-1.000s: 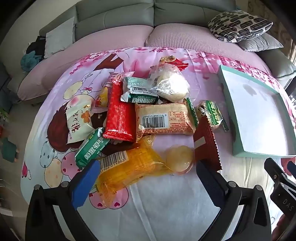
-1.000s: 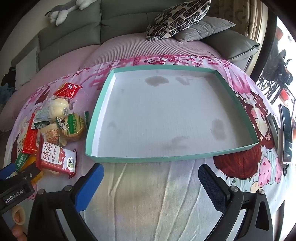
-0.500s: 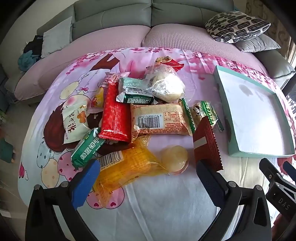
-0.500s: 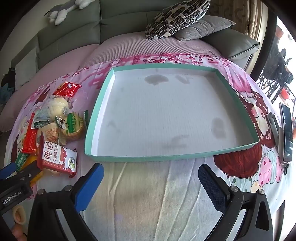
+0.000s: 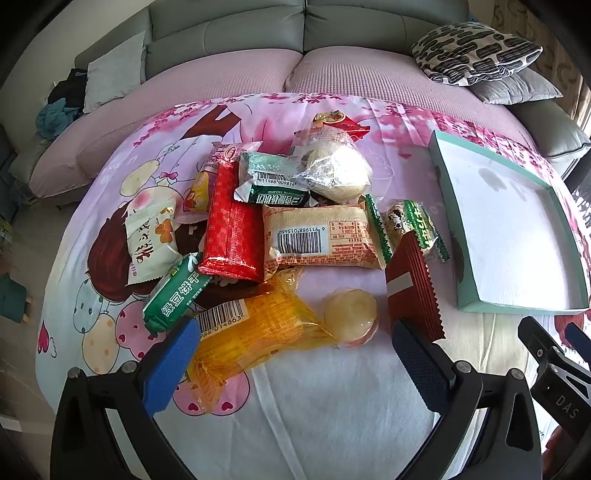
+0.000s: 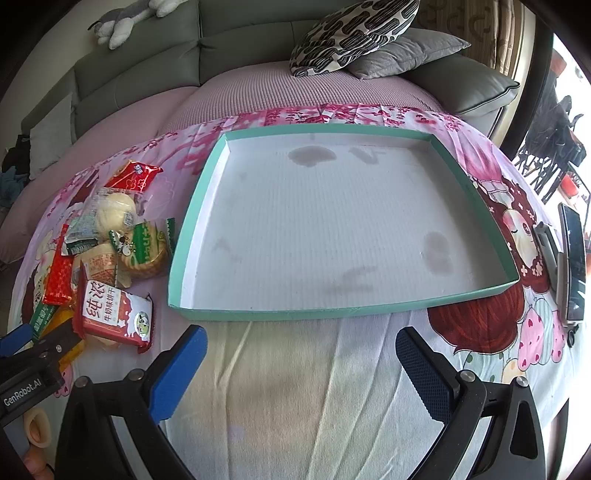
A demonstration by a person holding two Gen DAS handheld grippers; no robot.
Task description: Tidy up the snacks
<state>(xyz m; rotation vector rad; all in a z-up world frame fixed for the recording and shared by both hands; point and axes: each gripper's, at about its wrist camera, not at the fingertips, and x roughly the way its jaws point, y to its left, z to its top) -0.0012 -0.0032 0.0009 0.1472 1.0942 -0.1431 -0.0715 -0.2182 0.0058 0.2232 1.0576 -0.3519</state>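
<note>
A pile of snack packets lies on the pink cartoon cloth. In the left wrist view I see an orange packet [image 5: 255, 332], a clear jelly cup [image 5: 351, 317], a dark red packet [image 5: 412, 284], a red packet [image 5: 231, 236], a tan barcode packet [image 5: 317, 240] and a green biscuit packet [image 5: 175, 295]. My left gripper [image 5: 291, 365] is open and empty just in front of the orange packet. A teal-rimmed white tray [image 6: 236, 314] lies to the right, empty. My right gripper [image 6: 301, 376] is open and empty in front of the tray.
A grey sofa with a patterned cushion [image 6: 351, 33] stands behind the table. A phone and a small device [image 6: 572, 266] lie at the right table edge. The right gripper's body [image 5: 554, 365] shows at the lower right of the left wrist view.
The left gripper has pulled back and risen slightly, so the snack pile sits a little further off. The right gripper has barely moved.
</note>
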